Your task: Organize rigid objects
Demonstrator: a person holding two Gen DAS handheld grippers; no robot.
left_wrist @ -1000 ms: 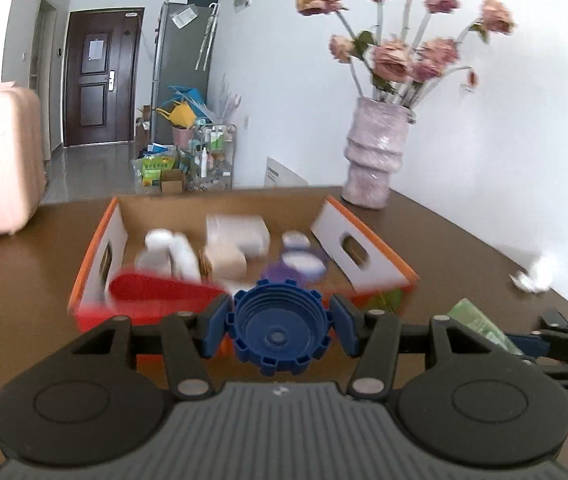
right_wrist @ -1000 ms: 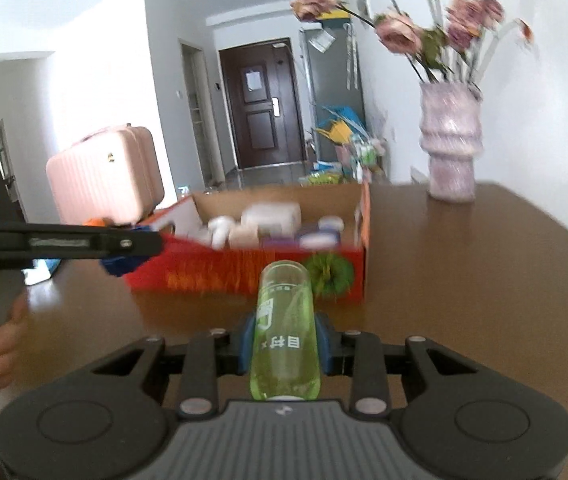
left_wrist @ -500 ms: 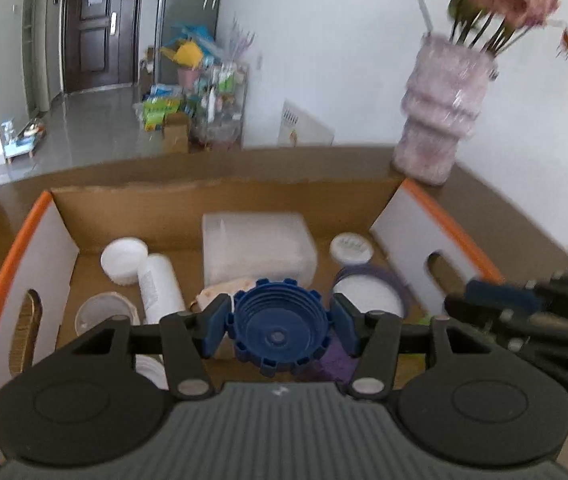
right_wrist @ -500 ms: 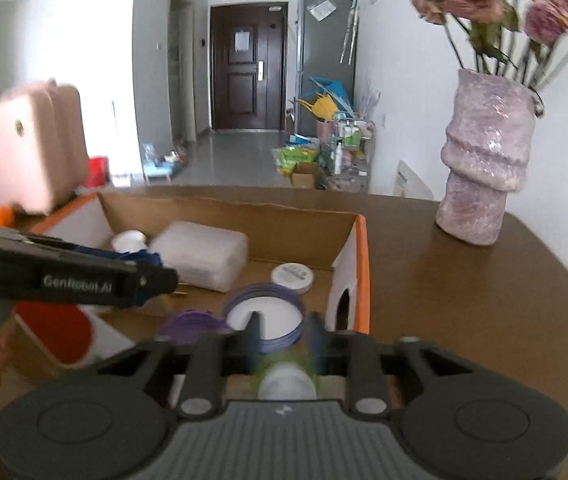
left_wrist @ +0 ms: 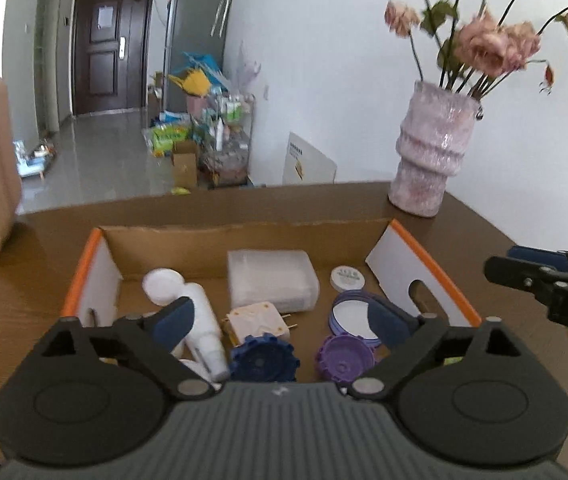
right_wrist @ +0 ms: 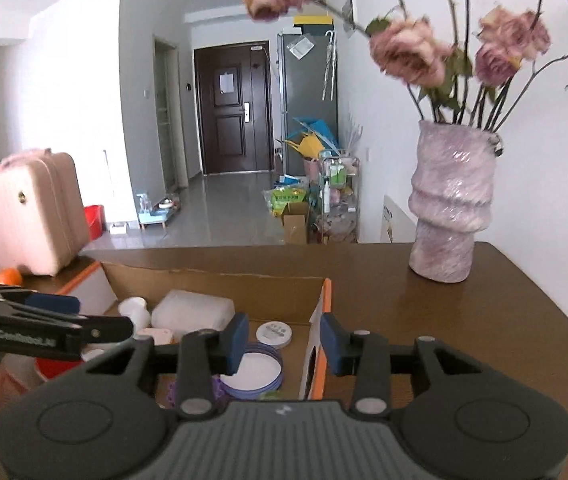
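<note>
Left claw (left_wrist: 281, 318) spread wide, holding nothing, hovering over the near part of the box (left_wrist: 420, 252). Blue cap (left_wrist: 263, 358) lies on the box floor between and just below the fingers, apart from both pads, purple cap (left_wrist: 344, 358) just right of it, plug (left_wrist: 257, 322) just beyond. Right claw (right_wrist: 281, 344) also spread and empty, straddling the box's right wall (right_wrist: 320, 344); ringed lid (right_wrist: 253, 370) sits under its left finger. Box stands on the bench (right_wrist: 464, 320), vase (right_wrist: 450, 208) at far right.
</note>
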